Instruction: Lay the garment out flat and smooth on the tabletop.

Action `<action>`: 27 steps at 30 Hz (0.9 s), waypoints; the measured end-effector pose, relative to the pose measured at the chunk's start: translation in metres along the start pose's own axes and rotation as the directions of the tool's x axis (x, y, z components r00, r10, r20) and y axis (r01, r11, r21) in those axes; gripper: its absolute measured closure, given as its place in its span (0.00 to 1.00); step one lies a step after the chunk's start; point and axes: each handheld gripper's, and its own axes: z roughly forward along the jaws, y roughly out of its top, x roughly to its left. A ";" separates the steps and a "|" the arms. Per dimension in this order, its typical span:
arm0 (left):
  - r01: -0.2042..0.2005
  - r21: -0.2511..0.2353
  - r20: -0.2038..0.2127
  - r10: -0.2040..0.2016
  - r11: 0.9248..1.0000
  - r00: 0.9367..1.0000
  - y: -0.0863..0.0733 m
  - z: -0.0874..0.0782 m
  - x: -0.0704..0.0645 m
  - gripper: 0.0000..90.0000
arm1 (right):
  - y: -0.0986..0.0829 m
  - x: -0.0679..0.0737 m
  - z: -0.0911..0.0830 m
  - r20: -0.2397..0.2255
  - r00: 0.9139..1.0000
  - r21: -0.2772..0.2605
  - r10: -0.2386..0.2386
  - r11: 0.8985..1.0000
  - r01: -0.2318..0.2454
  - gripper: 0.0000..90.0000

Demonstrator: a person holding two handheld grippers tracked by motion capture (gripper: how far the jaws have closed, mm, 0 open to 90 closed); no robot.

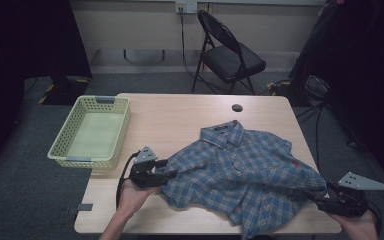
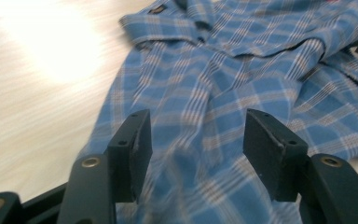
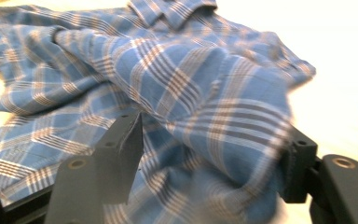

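Observation:
A blue plaid shirt [image 1: 240,170] lies crumpled on the wooden table [image 1: 180,115], collar [image 1: 223,132] toward the far side. My left gripper [image 1: 166,173] is at the shirt's left edge. Its jaws stand open in the left gripper view, and the shirt [image 2: 223,93] spreads between and beyond my left gripper [image 2: 196,130]. My right gripper [image 1: 316,201] sits at the shirt's right front corner near the table edge. In the right gripper view my right gripper [image 3: 214,140] is open, with a raised fold of the shirt [image 3: 191,79] bulging between the jaws and draping over the right fingertip [image 3: 298,163].
A pale green plastic basket [image 1: 87,159] sits at the table's left edge, hanging partly over it. A small black round cap [image 1: 237,107] is set in the tabletop at the back. A black folding chair [image 1: 230,57] stands beyond the table.

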 end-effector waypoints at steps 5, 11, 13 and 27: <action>-0.047 0.024 0.042 0.046 0.999 0.998 0.015 0.026 -0.013 0.47 | -0.009 -0.008 -0.015 0.052 0.998 -0.052 0.035 0.998 -0.033 0.39; -0.056 0.059 0.045 0.053 0.997 0.998 0.037 0.066 -0.022 0.48 | 0.028 -0.001 -0.011 0.034 0.999 -0.150 -0.012 0.989 0.017 0.44; -0.041 0.070 0.049 0.037 0.997 0.998 0.040 0.082 -0.022 0.49 | 0.046 0.001 0.007 0.012 0.999 -0.166 -0.035 0.985 0.036 0.44; -0.048 0.208 0.108 0.026 0.977 0.994 0.008 0.131 -0.025 0.47 | 0.048 0.004 0.175 -0.105 0.994 0.084 -0.019 0.996 0.028 0.46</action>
